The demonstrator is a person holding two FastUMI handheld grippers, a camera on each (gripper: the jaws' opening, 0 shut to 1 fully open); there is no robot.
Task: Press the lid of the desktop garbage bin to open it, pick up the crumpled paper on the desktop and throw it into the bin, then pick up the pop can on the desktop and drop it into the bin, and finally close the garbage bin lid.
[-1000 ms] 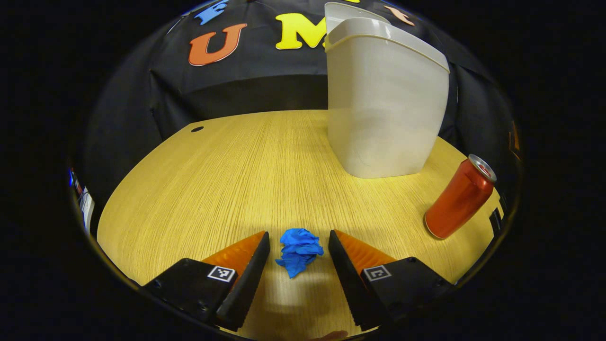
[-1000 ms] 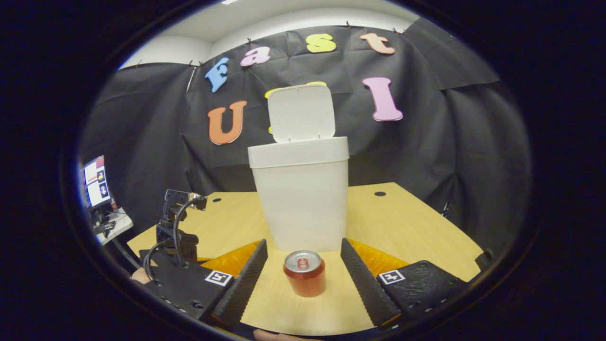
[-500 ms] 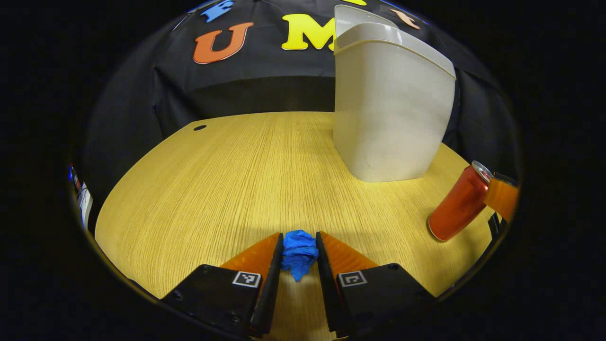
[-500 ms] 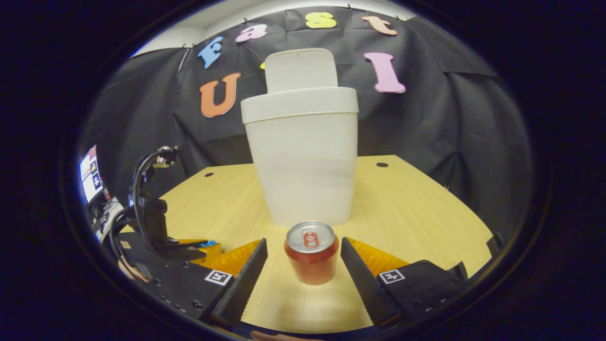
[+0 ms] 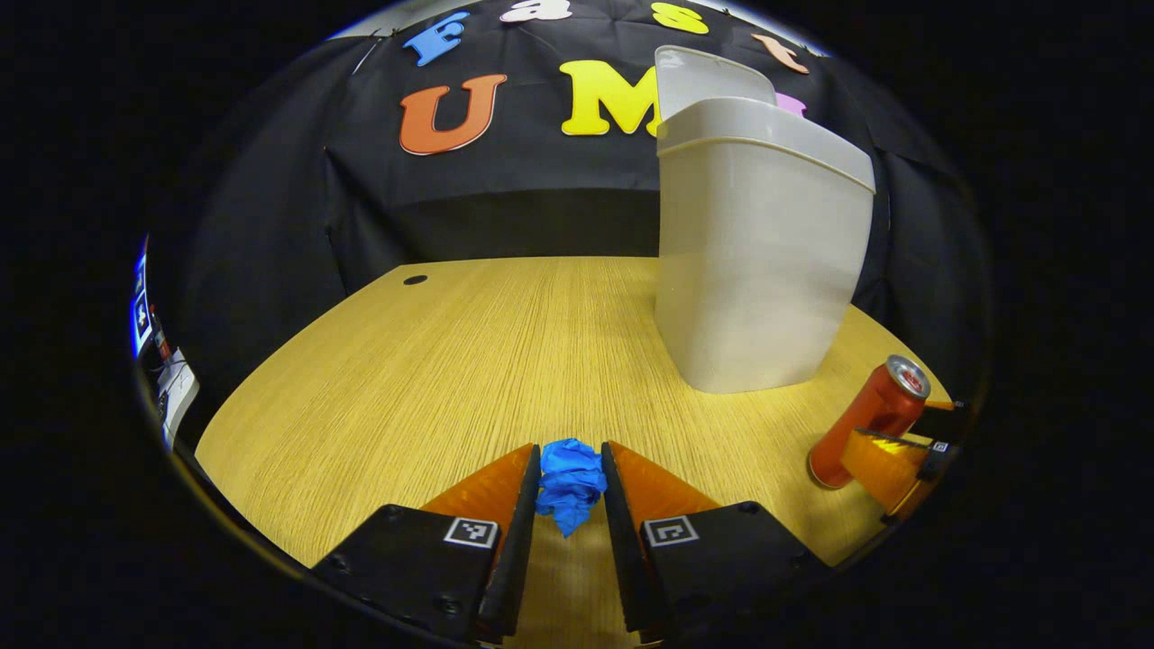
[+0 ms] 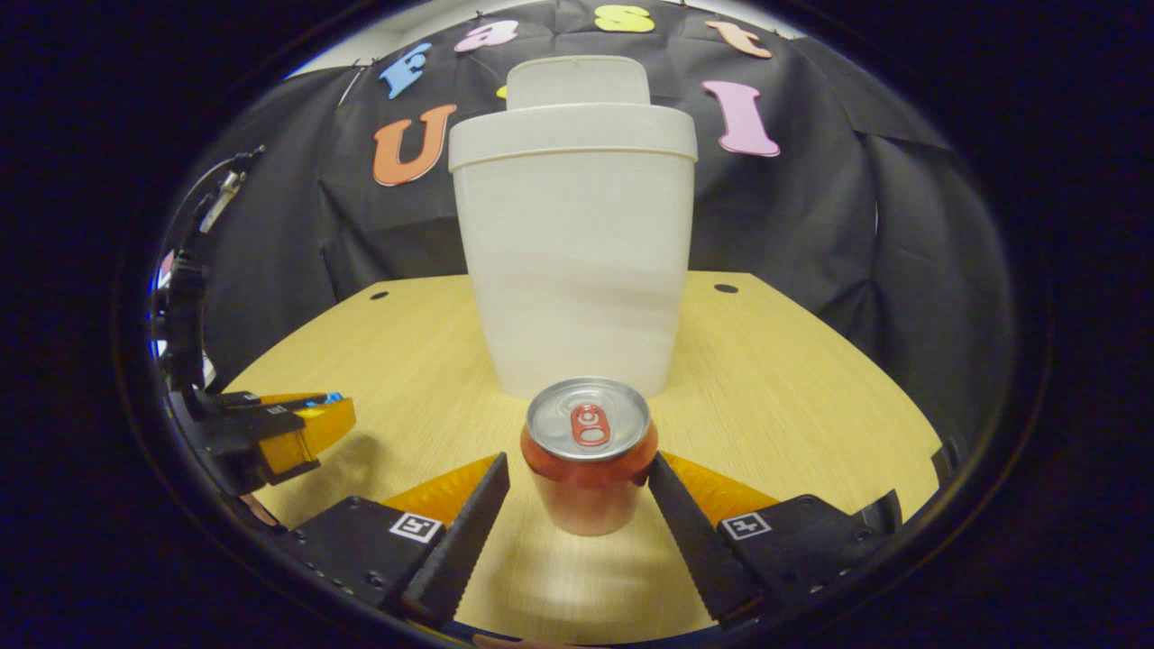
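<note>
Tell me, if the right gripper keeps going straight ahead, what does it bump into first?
Most likely the pop can: it stands upright between the right gripper's open jaws. Right behind it is the garbage bin.

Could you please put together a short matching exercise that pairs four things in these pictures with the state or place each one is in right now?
Things:
1. crumpled paper
2. pop can
3. bin lid
4. right tool

States or places:
A. raised open behind the rim of the garbage bin
B. open, one finger on either side of the can
C. pinched between the fingers of the left tool
D. standing upright on the wooden desktop, in front of the bin

Right pairs: 1-C, 2-D, 3-A, 4-B.
</note>
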